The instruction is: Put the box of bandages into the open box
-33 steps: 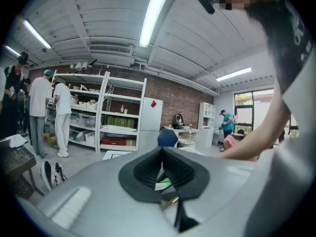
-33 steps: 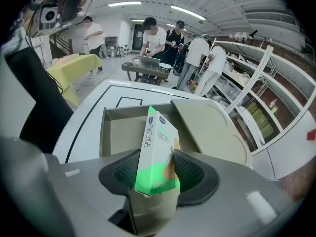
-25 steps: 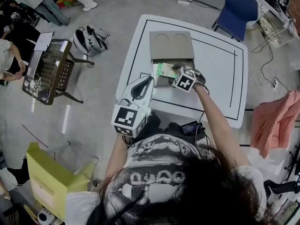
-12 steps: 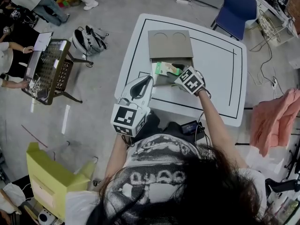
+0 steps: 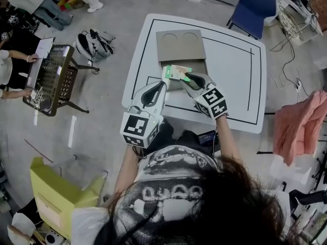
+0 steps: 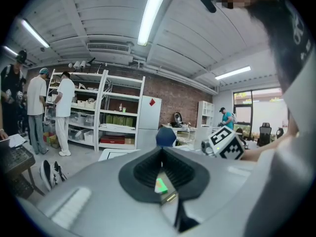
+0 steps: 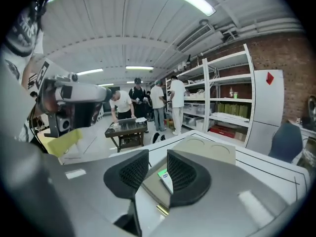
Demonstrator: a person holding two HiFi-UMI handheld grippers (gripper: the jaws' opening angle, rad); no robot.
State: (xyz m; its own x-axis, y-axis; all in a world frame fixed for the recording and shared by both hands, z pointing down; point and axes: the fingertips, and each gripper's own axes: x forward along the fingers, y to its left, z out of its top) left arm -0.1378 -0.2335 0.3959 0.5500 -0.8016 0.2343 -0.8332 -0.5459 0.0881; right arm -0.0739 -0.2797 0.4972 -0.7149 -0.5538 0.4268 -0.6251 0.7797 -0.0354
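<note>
The green and white box of bandages [image 5: 176,71] lies in the front part of the open cardboard box [image 5: 196,69], whose lid [image 5: 181,45] lies flat behind it. My right gripper [image 5: 187,78] hovers just in front of the box at its right. Its jaws are closing with nothing between them. Past them in the right gripper view [image 7: 157,158] I see the bandage box [image 7: 166,178] and the cardboard lid [image 7: 207,149]. My left gripper [image 5: 163,84] hangs at the box's front left, shut and empty. A sliver of the bandage box [image 6: 161,184] shows behind its jaws [image 6: 160,152].
The white table [image 5: 230,65] has a black line border. A small black device [image 5: 207,137] sits at its near edge. A blue chair [image 5: 251,6] stands at the far right. A black cart [image 5: 51,75], a bag [image 5: 93,44] and people are at the left.
My right gripper has drawn back from the open box toward the person. The bandage box has stayed behind in the cardboard box. The left gripper has barely moved.
</note>
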